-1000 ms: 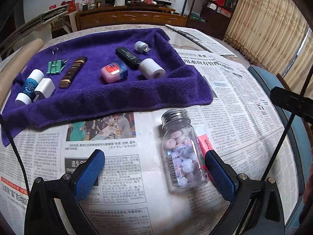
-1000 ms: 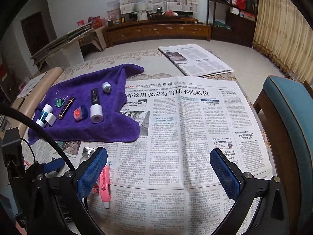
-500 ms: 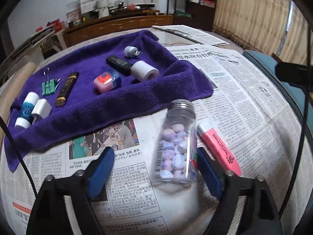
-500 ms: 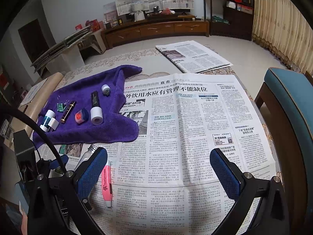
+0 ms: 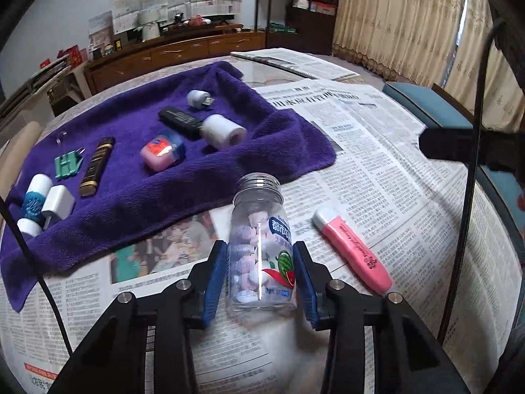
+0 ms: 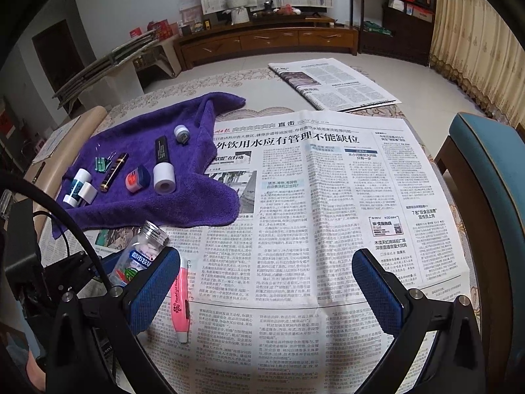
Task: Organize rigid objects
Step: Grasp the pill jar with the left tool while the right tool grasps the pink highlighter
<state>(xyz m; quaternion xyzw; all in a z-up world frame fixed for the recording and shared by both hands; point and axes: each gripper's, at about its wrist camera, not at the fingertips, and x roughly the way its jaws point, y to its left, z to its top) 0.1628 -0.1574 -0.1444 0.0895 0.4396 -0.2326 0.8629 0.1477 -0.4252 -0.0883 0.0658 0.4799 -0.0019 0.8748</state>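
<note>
Your left gripper (image 5: 261, 282) has just been closing; its blue pads now press both sides of the candy jar (image 5: 259, 246). Right gripper (image 6: 265, 282) gapes wide, nothing between its jaws. Just right of your left jaws lies the pink highlighter (image 5: 352, 257), not yet moved. Beyond the jaws, the purple towel (image 5: 137, 190) already carries eight or so small items, so jar and highlighter look to be what's left. Newspaper (image 6: 328, 197) covers the table; sideboard (image 6: 262, 41) and curtains (image 6: 472, 29) stand farthest.
</note>
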